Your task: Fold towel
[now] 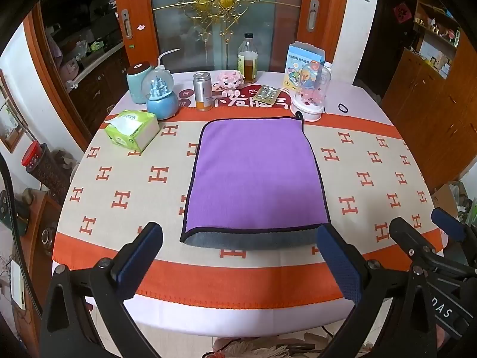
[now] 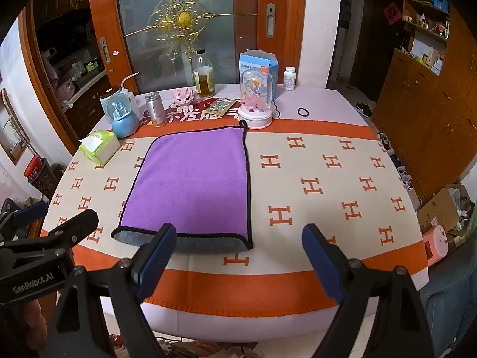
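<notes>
Towel [image 1: 256,176], purple and folded flat with a grey layer peeking out at the near edge, in the middle of the worktop [image 1: 268,280], left hand-held gripper [image 1: 238,256] and right hand-held gripper [image 2: 238,253] both wide open near it, holding nothing

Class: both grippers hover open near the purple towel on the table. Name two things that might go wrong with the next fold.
1. The purple towel already lies doubled, grey underside showing at its near edge; the left gripper may pinch only one layer.
2. Its far edge lies right by the pink-based glass dome; carrying cloth that way may knock it.
</notes>
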